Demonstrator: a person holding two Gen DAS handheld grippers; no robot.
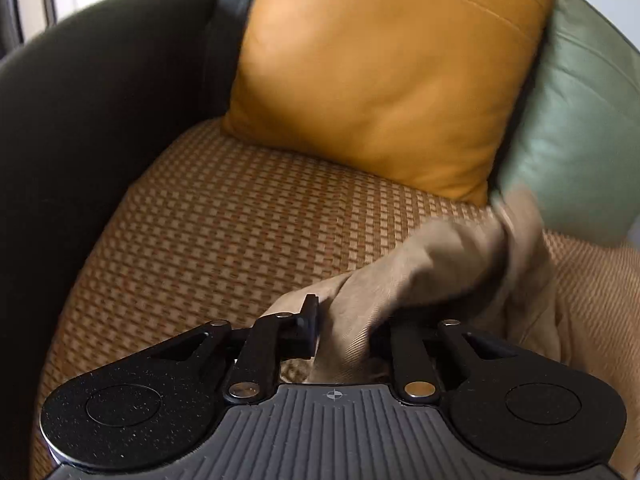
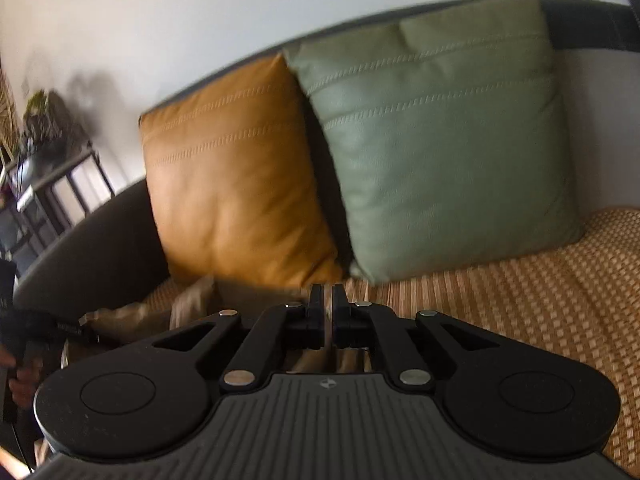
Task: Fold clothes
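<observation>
- The cloth (image 1: 452, 264), a tan garment, is lying bunched on the woven seat (image 1: 224, 232), draping over the left gripper (image 1: 344, 332) and trailing away to its right, blurred at its far end.
- The left gripper's jaws are standing apart; the left finger (image 1: 308, 328) is showing, while the right one is hiding under the fabric, so whether the pads are pressing cannot be told.
- In the right view, the right gripper (image 2: 327, 320) is nearly pressed together, a thin pale strip showing in the slit; whether that is cloth is unclear.
- Tan folds (image 2: 192, 304) are lying to its left.
- Ahead, an orange cushion (image 1: 384, 76) and a green cushion (image 1: 584, 128) are leaning on the dark sofa back (image 1: 80, 120).
- A hand (image 2: 20, 376) is being cut off at the left edge.
</observation>
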